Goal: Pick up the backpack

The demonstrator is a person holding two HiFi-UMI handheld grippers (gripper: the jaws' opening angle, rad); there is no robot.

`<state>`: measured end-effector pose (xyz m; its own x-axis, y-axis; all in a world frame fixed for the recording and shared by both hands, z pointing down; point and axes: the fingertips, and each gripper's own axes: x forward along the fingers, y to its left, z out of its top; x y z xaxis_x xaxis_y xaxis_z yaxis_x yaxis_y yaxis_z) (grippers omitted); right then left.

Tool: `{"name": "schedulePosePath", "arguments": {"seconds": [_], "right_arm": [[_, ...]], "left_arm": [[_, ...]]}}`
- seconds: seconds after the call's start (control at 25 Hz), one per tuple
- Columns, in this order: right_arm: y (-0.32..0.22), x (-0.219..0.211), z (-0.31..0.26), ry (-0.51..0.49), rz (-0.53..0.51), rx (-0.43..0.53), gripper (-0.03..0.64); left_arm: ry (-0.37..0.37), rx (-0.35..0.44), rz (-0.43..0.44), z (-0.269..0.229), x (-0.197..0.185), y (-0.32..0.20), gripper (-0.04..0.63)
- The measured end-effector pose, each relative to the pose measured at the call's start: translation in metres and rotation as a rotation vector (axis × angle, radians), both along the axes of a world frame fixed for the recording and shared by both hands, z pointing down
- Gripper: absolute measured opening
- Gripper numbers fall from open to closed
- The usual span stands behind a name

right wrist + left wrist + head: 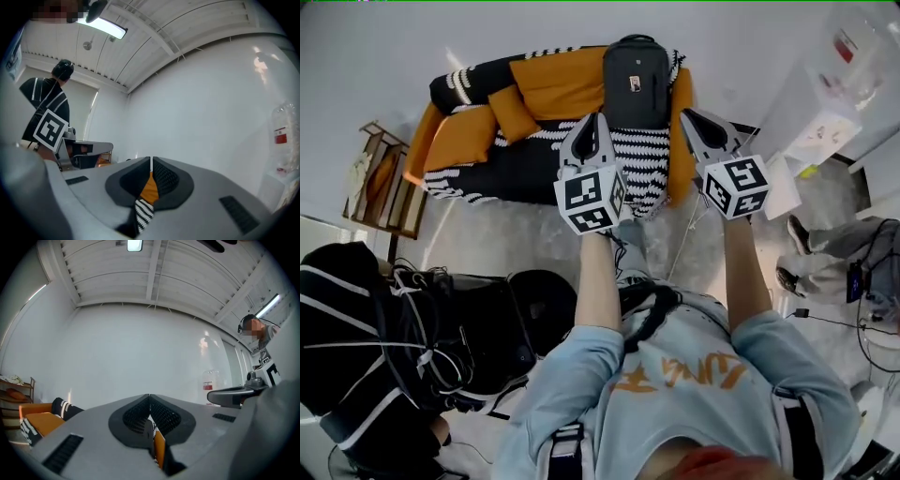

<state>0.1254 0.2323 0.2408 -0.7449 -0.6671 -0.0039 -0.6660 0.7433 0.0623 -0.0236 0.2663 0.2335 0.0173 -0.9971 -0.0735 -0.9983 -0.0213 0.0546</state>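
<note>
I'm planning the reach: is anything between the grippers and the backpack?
Nothing visible is. The backpack stands on the sofa, just ahead of the left gripper and right gripper. Both are shut and empty, and only the sofa's seat shows under the gap.

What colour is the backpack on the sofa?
Dark grey, nearly black backpack; head view shows it best.

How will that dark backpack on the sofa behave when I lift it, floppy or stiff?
The backpack keeps a smooth, rounded outline on the sofa with no sagging folds, so it is probably semi-stiff rather than floppy. Its filled-out shape suggests some weight. Lifted by the top handle, it would likely hang and swing.
</note>
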Motion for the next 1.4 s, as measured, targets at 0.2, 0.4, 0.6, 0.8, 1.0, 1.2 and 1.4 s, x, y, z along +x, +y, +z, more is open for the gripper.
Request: {"name": "schedulePosePath", "arguments": {"seconds": [0.2, 0.4, 0.6, 0.8, 1.0, 1.2, 1.4], "right_arm": [[-0.087, -0.015, 0.010, -0.011, 0.057, -0.021, 0.035], [-0.161, -0.054, 0.027, -0.007, 0.065, -0.079, 0.035], [-0.255, -0.087, 0.062, -0.015, 0.097, -0.183, 0.035], [-0.315, -0.126, 0.118, 0.021, 0.112, -0.303, 0.035], [-0.375, -0.155, 0.126, 0.057, 0.139, -0.326, 0.035], [-0.407, -0.175, 0.137, 0.091, 0.148, -0.343, 0.035], [-0.427, -0.175, 0.149, 0.116, 0.160, -0.372, 0.035]], "left_arm": [[-0.009, -0.012, 0.052, 0.011, -0.019, -0.089, 0.021], [-0.003, -0.070, 0.099, 0.023, -0.046, -0.174, 0.021], [0.023, -0.156, 0.160, 0.061, -0.071, -0.267, 0.021], [0.089, -0.266, 0.174, 0.118, -0.113, -0.334, 0.023], [0.081, -0.303, 0.196, 0.138, -0.140, -0.393, 0.022], [0.059, -0.331, 0.216, 0.150, -0.153, -0.429, 0.021], [0.082, -0.364, 0.221, 0.163, -0.156, -0.454, 0.023]]}}
